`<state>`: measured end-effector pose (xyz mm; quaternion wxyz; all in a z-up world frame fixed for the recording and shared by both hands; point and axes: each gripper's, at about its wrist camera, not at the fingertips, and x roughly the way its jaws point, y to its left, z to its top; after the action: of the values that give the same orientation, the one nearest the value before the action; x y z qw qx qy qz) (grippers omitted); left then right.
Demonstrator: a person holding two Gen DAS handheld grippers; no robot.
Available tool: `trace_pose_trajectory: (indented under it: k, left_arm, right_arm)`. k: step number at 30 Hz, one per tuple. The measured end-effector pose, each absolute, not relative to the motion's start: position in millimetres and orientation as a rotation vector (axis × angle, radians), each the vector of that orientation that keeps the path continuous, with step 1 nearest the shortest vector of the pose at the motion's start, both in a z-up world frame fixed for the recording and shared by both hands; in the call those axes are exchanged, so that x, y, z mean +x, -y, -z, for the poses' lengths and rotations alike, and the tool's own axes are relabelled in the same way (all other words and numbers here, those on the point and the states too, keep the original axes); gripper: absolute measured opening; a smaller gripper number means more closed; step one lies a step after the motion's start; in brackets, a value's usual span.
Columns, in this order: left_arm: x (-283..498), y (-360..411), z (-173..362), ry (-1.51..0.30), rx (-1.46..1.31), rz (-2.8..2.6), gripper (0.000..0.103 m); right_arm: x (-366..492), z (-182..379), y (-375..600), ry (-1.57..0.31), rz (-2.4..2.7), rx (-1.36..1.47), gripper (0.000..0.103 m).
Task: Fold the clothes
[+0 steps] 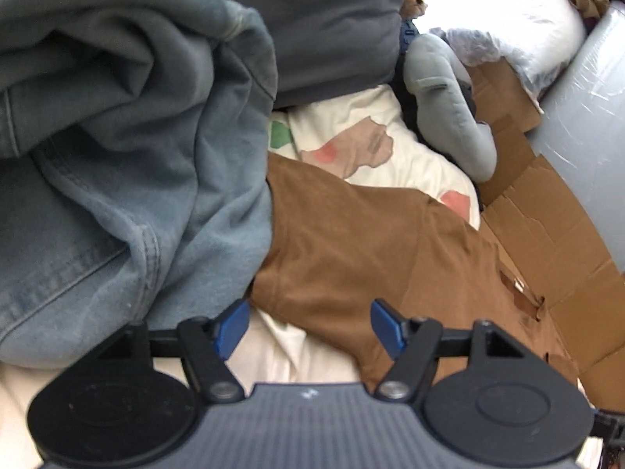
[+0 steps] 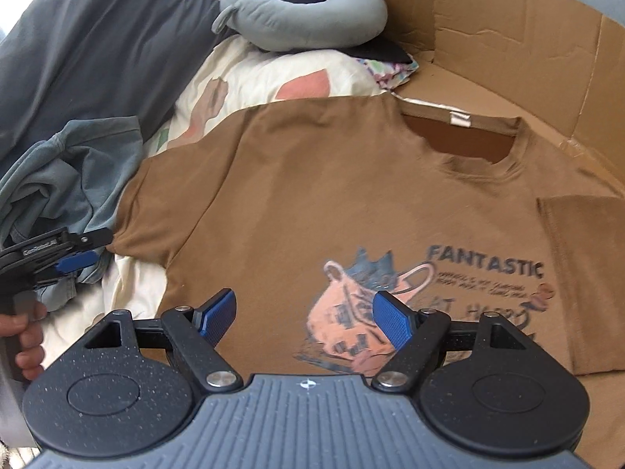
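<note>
Here, right gripper (image 2: 304,314): fingers spread apart, empty, poised above the printed chest of the brown T-shirt (image 2: 351,203). Left gripper (image 1: 308,324): fingers likewise parted, holding nothing, at the shirt's left sleeve edge, just beside a crumpled pile of blue denim (image 1: 129,156). Shirt lies face up, spread flat, its right sleeve folded inward; it rests partly on the patterned white bedding (image 2: 254,82), partly on flattened cardboard (image 2: 508,51). Grey neck pillow (image 2: 297,15) far behind.
</note>
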<state>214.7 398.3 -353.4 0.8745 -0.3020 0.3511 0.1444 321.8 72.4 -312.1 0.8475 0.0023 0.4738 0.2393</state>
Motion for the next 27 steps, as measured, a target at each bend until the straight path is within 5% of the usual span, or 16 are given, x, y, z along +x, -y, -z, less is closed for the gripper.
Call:
trace_pose_trajectory:
  k: [14,19,23,25,27]
  left_arm:
    - [220.0,-404.8,385.6,-0.637,-0.734,-0.305,0.067]
    - [217.9,-404.0,380.7,-0.596,-0.734,-0.317,0.055]
    - [216.9,-404.6,378.8,-0.574,-0.733,-0.342,0.038]
    - [216.8,-406.4,377.9,-0.572,-0.730,-0.358,0.033]
    - [216.3,-407.5,376.5,-0.569,-0.725,-0.370,0.032]
  right_arm:
    - [305.5,339.3,-94.5,-1.029,-0.515,0.053,0.080]
    - [305.8,349.1,-101.3,-1.058,-0.529,0.090,0.053]
    - [307.1,352.8,-112.3,-1.061,-0.545,0.106,0.046]
    - [307.7,353.1,-119.0,-1.059,-0.559,0.108,0.033]
    - [308.6,353.1,-125.6,-1.053,-0.571,0.112,0.031]
